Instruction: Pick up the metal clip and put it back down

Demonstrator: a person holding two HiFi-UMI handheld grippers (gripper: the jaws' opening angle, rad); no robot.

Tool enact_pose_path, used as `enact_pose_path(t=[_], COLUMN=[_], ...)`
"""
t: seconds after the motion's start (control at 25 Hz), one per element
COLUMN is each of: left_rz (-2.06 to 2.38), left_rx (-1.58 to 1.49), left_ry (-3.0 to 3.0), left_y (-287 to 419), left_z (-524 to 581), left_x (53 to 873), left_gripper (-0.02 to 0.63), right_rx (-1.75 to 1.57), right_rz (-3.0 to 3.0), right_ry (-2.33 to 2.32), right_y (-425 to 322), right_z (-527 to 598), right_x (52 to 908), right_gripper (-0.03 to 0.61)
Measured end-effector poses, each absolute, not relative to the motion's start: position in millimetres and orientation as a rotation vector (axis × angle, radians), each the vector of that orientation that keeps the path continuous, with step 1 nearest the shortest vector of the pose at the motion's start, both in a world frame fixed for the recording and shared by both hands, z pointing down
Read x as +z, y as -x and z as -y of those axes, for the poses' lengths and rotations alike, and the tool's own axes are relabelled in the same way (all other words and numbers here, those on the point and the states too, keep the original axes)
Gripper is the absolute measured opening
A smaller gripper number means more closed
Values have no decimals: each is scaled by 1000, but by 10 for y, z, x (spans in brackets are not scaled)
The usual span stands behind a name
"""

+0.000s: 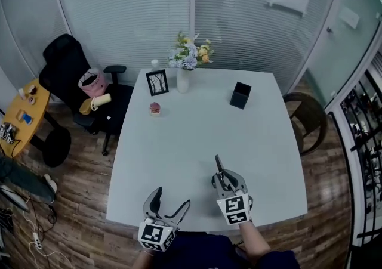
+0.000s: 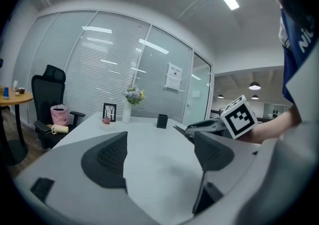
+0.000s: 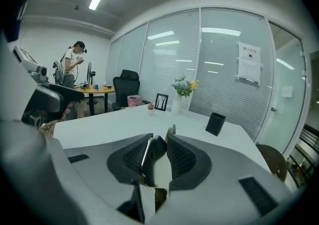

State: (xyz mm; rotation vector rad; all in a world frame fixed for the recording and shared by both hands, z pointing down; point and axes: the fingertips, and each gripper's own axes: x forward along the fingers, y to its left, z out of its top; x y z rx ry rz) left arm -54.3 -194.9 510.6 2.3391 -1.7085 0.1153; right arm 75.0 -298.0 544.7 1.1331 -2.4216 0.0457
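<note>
Metal clip (image 3: 151, 151) pinched between right gripper's (image 3: 160, 139) pads, near table's (image 1: 197, 118) front edge. Left gripper (image 2: 159, 154) gapes, empty. Advice: lower level, touch down, then release gently.

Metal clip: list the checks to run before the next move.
1. Metal clip between the pads of the right gripper: ok.
2. Clip lifted off the table: cannot tell; no view shows a gap under it.
3. Left gripper open, nothing between its jaws: ok.
4. Left gripper apart from the right one: ok.
5. Bare table in front of the right gripper for setting the clip down: ok.
6. Picture frame, vase and black box stand at the far end, out of the way: ok.
</note>
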Motion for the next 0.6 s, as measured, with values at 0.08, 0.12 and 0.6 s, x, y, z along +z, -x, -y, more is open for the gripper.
enact_pose_path(t=[0.08, 0.12, 0.6], left_rz=[1683, 1672, 1577], left_rx=[105, 100, 79], left_ry=[-2362, -2372, -2447], left_y=[471, 436, 95], left_z=[1958, 1963, 1985], left_x=[5100, 5097, 5087], left_gripper=[420, 420, 420], right_rx=[33, 28, 43], right_rz=[2443, 2453, 2446], right_ry=[-1165, -1176, -1287], right_y=[-811, -839, -1176], right_z=[2850, 2781, 2226], right_x=[5286, 5213, 4961], right_gripper=[97, 97, 89])
